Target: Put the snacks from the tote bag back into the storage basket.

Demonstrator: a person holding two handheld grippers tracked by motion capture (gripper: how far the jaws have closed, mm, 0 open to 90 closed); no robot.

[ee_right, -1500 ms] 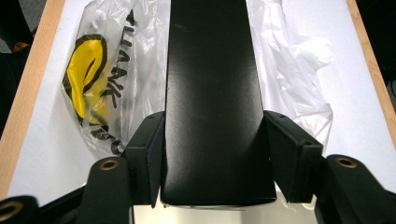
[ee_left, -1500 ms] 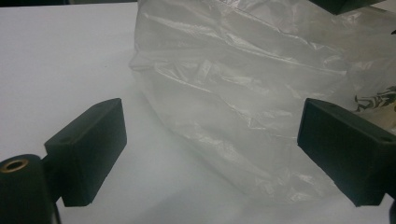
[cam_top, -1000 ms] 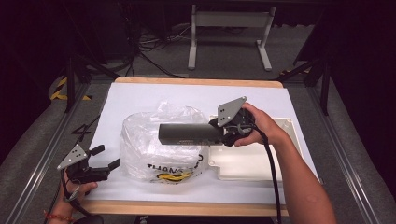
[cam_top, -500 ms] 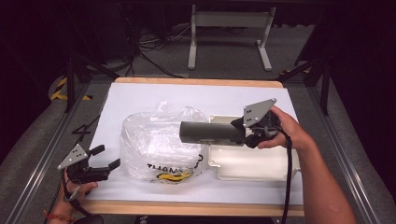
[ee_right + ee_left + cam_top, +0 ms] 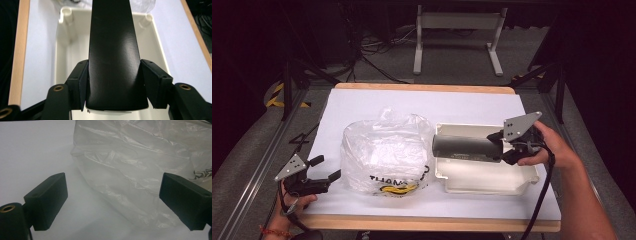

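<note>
Change: right gripper has carried the dark cylinder rightward, off the plastic bag, over the cream tray (likely unpacking).
Right jaws: clamped on the cylinder's end.
Left gripper: idle, jaws apart.
View difference: left gripper view shows bag creases closely.

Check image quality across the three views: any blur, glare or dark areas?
High view: soft overall, surroundings nearly black, white table bright. Left gripper view: plastic bag hazy, slightly washed out. Right gripper view: dull sheen on the dark cylinder, tray evenly lit.
</note>
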